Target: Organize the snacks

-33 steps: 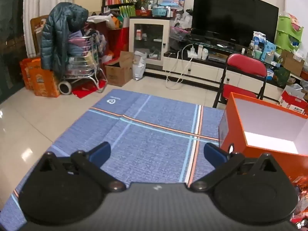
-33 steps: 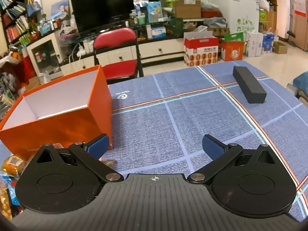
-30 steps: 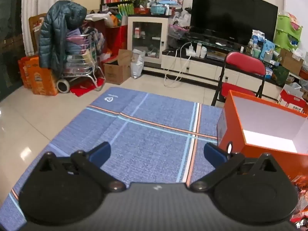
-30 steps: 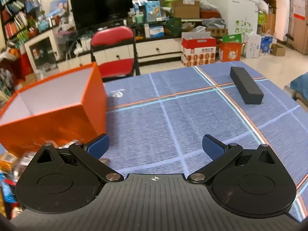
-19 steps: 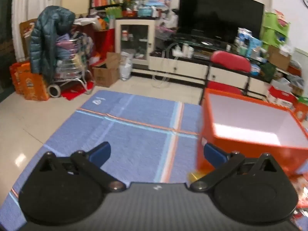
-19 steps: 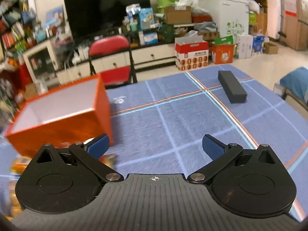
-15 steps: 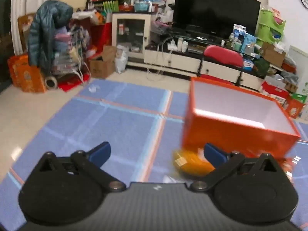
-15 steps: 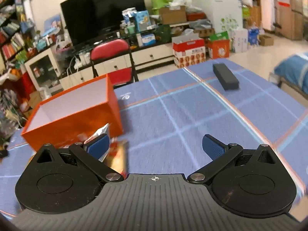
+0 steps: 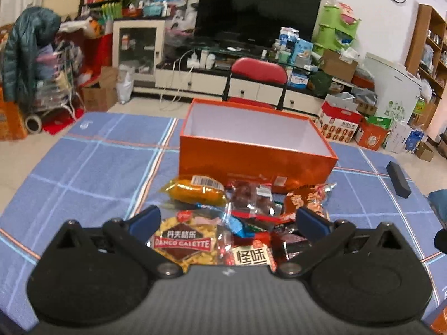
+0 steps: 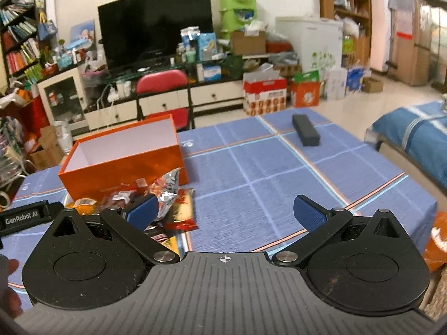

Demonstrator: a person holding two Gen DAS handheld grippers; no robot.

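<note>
An open orange box (image 9: 251, 153) with a white inside stands on the blue checked cloth (image 9: 83, 173); it also shows in the right wrist view (image 10: 123, 164). A pile of snack packets lies in front of it: an orange bag (image 9: 195, 191), a yellow Danco Galette pack (image 9: 184, 243), a red pack (image 9: 251, 254) and a silver-edged bag (image 10: 167, 189). My left gripper (image 9: 227, 220) is open above the pile, holding nothing. My right gripper (image 10: 225, 212) is open and empty, right of the pile over bare cloth.
A long black box (image 10: 305, 133) lies on the cloth at the far right. A red chair (image 9: 258, 75) stands behind the orange box, before the TV cabinet (image 9: 212, 81). A blue bed (image 10: 416, 139) lies to the right. The table's right edge (image 10: 391, 223) is close.
Both grippers have pulled back and swung toward the snack pile; the orange box now sits centred in the left view, and the packets have come into sight. Both stay open.
</note>
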